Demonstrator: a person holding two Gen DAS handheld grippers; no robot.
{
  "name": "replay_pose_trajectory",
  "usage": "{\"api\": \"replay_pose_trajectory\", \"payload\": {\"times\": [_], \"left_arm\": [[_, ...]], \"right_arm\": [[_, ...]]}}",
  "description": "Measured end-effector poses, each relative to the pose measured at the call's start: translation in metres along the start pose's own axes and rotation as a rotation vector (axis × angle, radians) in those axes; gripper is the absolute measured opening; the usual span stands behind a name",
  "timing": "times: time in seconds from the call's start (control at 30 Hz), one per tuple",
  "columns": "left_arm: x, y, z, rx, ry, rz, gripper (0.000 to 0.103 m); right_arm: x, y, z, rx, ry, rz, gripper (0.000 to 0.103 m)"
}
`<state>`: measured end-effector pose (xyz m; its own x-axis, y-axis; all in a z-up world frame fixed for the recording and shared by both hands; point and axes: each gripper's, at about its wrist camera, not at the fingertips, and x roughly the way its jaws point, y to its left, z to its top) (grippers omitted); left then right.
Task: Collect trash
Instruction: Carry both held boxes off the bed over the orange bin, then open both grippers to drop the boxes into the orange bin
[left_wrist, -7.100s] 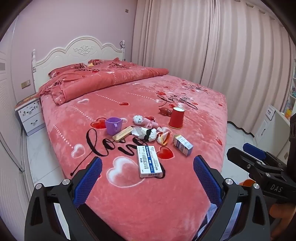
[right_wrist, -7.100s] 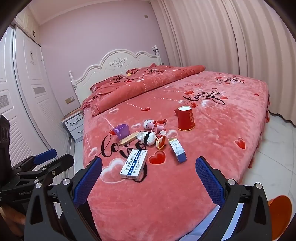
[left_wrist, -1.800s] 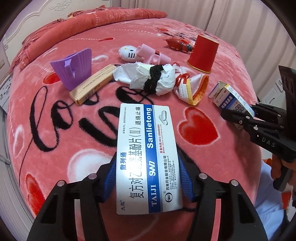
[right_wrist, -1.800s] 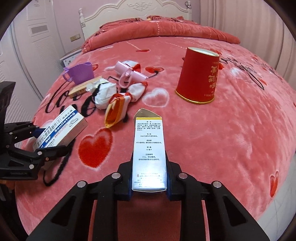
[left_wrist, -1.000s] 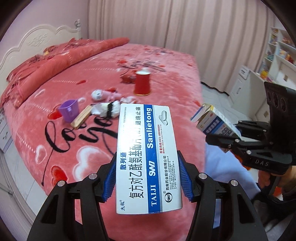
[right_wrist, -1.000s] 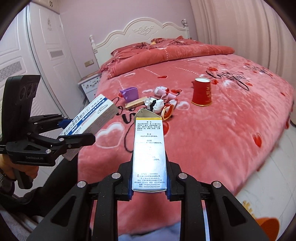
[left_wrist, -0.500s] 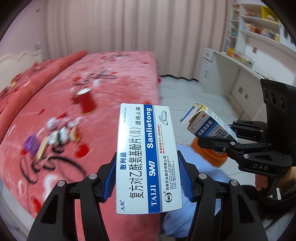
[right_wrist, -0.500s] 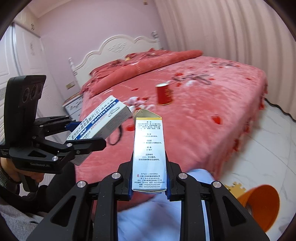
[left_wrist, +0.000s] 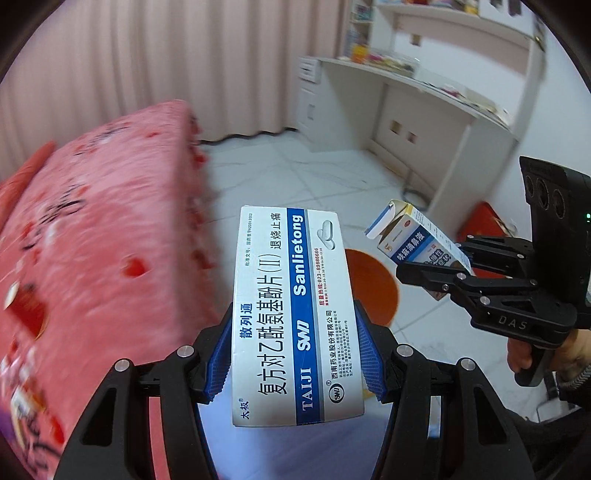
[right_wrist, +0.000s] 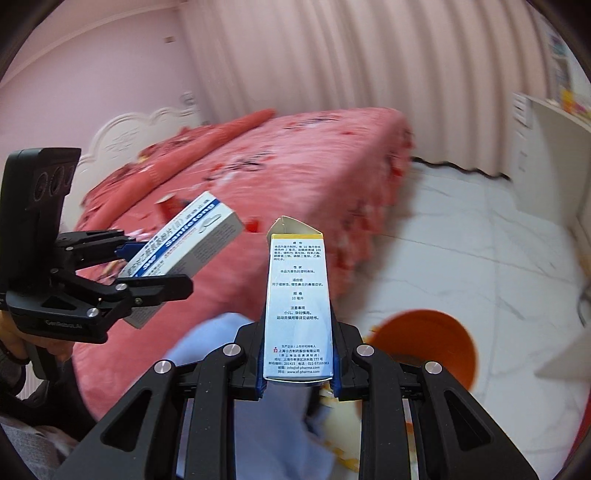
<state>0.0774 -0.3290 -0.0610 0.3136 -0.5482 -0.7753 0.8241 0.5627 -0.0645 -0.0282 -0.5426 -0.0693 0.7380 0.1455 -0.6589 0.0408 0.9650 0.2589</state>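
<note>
My left gripper (left_wrist: 293, 354) is shut on a wide white and blue medicine box (left_wrist: 291, 314), held in the air beside the bed. It also shows in the right wrist view (right_wrist: 184, 243), at the left. My right gripper (right_wrist: 297, 354) is shut on a narrow white and blue medicine box (right_wrist: 298, 302) with an open top flap; this box shows in the left wrist view (left_wrist: 417, 243) at the right. An orange bin (right_wrist: 424, 343) stands on the floor below and ahead of both boxes, also in the left wrist view (left_wrist: 373, 288).
The red bed (left_wrist: 92, 240) lies to the left, blurred, with a red cup (right_wrist: 168, 206) on it. A white desk with shelves (left_wrist: 424, 110) stands at the right. White tiled floor (right_wrist: 461, 240) lies between them. Pink curtains hang behind.
Both grippers have swung right, away from the bed, with their boxes. The floor, desk and orange bin have come more into view.
</note>
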Motion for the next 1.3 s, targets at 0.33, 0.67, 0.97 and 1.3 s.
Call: {"api": "replay_pose_trajectory", "payload": {"times": [0.33, 0.67, 0.97, 1.3], "left_arm": [[0.096, -0.028, 0.030, 0.050, 0.112, -0.154, 0.060], [0.158, -0.036, 0.037, 0.042, 0.202, -0.204, 0.060], [0.186, -0.046, 0.036, 0.086, 0.272, -0.191, 0.066], [0.173, -0.036, 0.037, 0.067, 0.237, -0.149, 0.075]], "right_arm": [[0.032, -0.100, -0.018, 0.149, 0.054, -0.137, 0.025], [0.079, -0.146, -0.041, 0.244, 0.124, -0.168, 0.025], [0.101, -0.156, -0.047, 0.268, 0.153, -0.192, 0.046], [0.094, -0.145, -0.041, 0.264, 0.139, -0.176, 0.052]]}}
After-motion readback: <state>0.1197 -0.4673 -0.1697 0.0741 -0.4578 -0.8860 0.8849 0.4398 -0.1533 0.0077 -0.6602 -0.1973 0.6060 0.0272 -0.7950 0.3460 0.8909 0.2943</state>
